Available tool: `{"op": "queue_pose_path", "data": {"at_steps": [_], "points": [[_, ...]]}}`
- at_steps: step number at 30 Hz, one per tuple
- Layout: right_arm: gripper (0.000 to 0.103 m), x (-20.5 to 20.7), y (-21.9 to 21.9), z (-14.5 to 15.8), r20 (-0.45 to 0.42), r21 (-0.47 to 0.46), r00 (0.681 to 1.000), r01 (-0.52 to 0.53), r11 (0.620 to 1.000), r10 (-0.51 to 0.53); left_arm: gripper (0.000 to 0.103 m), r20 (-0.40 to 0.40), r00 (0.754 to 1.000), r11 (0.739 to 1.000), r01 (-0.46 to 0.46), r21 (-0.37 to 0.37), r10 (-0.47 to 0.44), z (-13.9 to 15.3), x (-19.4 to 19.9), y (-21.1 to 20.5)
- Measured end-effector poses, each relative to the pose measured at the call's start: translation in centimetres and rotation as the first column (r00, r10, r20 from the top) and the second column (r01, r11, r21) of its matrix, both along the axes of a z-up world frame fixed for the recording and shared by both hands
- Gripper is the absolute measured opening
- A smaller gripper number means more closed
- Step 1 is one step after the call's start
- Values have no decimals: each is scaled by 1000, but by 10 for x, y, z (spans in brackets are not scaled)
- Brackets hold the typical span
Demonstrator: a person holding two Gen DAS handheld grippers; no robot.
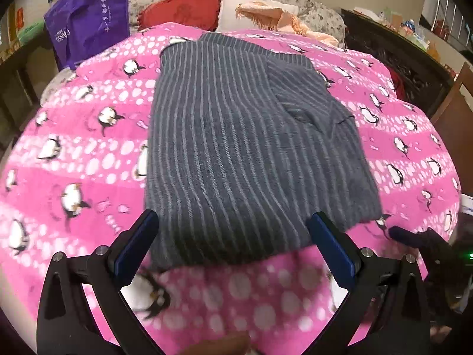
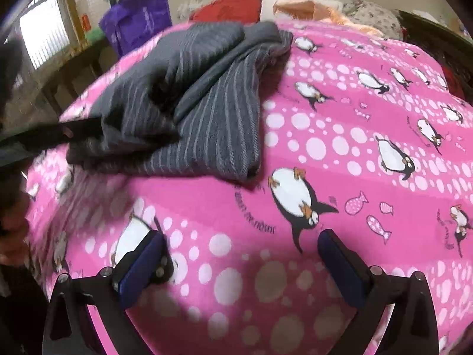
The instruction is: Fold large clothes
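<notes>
A grey striped garment (image 1: 236, 148) lies folded into a rough rectangle on the pink penguin blanket (image 1: 88, 148). My left gripper (image 1: 233, 219) is open, its fingers spread on either side of the garment's near edge, holding nothing. In the right wrist view the same garment (image 2: 207, 118) sits up and to the left on the blanket (image 2: 354, 148). My right gripper (image 2: 242, 236) is open and empty over bare blanket, short of the garment. The left gripper's dark body (image 2: 44, 139) shows at the garment's left side.
A purple bag (image 1: 88, 23) stands at the far left of the bed. A red cushion (image 1: 183, 9), a white pillow (image 1: 254, 6) and a peach cloth (image 1: 289, 20) lie at the head. Dark furniture (image 1: 399, 59) runs along the right.
</notes>
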State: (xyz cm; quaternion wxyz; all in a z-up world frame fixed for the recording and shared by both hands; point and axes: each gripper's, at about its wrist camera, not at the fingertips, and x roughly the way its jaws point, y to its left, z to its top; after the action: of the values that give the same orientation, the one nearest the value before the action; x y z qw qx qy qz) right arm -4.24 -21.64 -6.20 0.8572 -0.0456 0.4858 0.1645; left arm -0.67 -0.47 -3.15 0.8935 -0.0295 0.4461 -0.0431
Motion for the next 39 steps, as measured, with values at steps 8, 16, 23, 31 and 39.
{"op": "queue_pose_path", "data": {"at_steps": [8, 16, 23, 31, 39], "points": [[99, 3, -22, 81, 44, 22, 987, 154, 988, -155, 102, 18, 997, 998, -70, 9, 69, 81, -11, -1], [99, -5, -21, 127, 111, 12, 982, 154, 988, -155, 102, 11, 998, 998, -57, 8, 57, 89, -19, -9], [99, -12, -10, 126, 124, -5, 985, 124, 992, -123, 102, -7, 998, 998, -64, -4, 64, 87, -18, -7], [99, -12, -7, 127, 134, -18, 984, 121, 992, -118, 102, -20, 999, 999, -49, 0, 49, 82, -14, -11], [99, -9, -5, 120, 120, -22, 986, 115, 993, -111, 102, 5, 999, 999, -47, 21, 47, 82, -13, -12]]}}
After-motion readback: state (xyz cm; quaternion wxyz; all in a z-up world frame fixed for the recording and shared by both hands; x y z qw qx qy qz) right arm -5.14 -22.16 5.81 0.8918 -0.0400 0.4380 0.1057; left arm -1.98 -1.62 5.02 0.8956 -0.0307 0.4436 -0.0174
